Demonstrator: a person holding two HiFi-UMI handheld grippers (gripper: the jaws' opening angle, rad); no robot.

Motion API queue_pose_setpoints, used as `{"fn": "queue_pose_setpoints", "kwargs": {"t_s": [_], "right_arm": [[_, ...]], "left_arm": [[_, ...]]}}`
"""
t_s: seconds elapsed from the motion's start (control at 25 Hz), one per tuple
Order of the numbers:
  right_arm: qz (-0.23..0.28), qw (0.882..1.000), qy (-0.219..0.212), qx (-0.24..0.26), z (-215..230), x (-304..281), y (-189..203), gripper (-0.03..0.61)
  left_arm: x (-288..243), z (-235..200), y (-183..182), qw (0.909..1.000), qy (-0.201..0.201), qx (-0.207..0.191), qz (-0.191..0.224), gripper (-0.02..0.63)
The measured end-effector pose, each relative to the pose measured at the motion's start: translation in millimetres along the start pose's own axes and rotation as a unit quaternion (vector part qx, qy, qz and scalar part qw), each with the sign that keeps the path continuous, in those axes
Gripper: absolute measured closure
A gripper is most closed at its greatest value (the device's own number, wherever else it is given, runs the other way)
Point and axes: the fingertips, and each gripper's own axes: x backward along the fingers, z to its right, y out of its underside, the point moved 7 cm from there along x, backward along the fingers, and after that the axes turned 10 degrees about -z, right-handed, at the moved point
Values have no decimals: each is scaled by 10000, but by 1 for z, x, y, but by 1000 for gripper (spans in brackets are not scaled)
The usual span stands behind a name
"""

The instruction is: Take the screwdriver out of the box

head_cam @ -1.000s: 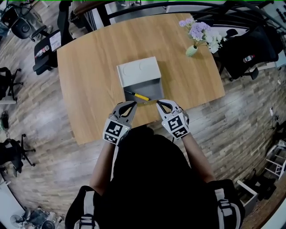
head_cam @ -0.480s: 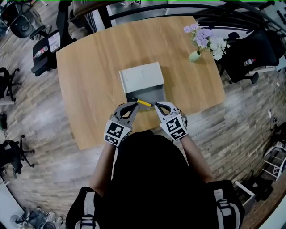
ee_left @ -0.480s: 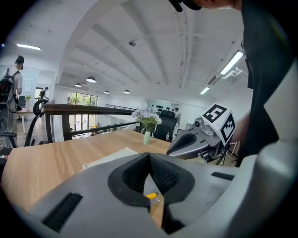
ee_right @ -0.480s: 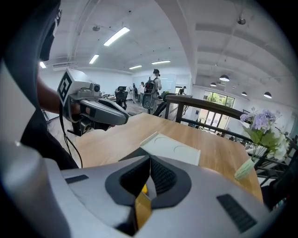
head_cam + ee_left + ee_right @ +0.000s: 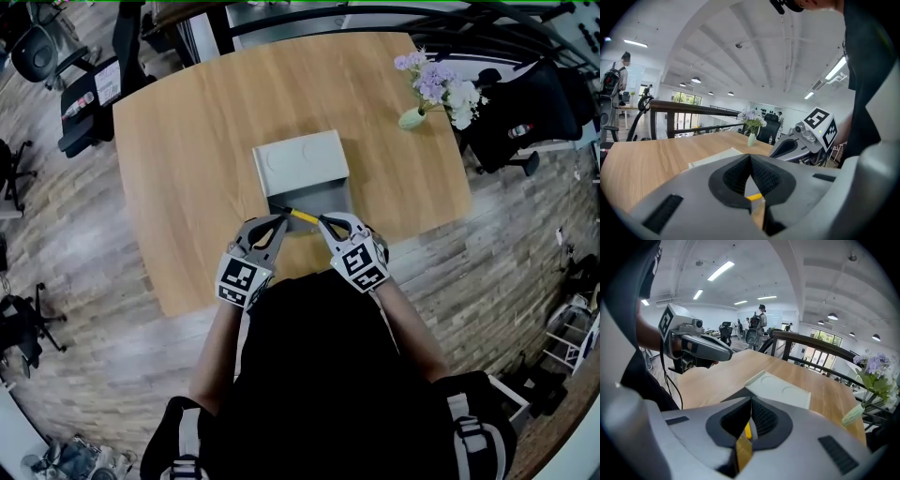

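Observation:
A grey box (image 5: 323, 196) sits on the wooden table (image 5: 187, 141), its pale lid (image 5: 300, 162) folded back on the far side. A yellow-handled screwdriver (image 5: 302, 216) lies along the box's near edge. My left gripper (image 5: 280, 219) is shut just left of it and my right gripper (image 5: 322, 221) is shut just right of it. In the left gripper view the jaws (image 5: 750, 157) meet, with the screwdriver (image 5: 754, 197) showing below them. The right gripper view has the screwdriver (image 5: 748, 430) behind my shut right gripper (image 5: 751, 401). Neither gripper holds it.
A vase of flowers (image 5: 433, 86) stands at the table's far right corner. Office chairs (image 5: 525, 103) ring the table. The table's near edge runs just under my grippers. A person (image 5: 761, 319) stands far off in the room.
Both grippers have drawn closer together at the box's near edge, either side of the screwdriver. The screwdriver has stayed where it was in the box.

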Motion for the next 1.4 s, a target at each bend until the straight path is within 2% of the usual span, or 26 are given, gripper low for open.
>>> {"fn": "queue_pose_setpoints", "kwargs": {"t_s": [0.36, 0.68, 0.84, 1.4], "right_arm": [[-24, 10000, -52, 21, -5, -12, -11, 554], [-67, 9988, -385, 291, 2, -27, -10, 554], [-159, 9961, -636, 585, 7, -29, -8, 554], [-622, 9856, -1189, 1026, 26, -61, 9, 554]], "left_arm": [[9, -1, -5, 9999, 89, 96, 81, 592], [9, -14, 0, 9990, -353, 277, 74, 592], [10, -13, 1, 9969, -623, 464, 125, 592], [10, -20, 12, 9893, -1128, 918, 63, 592]]}}
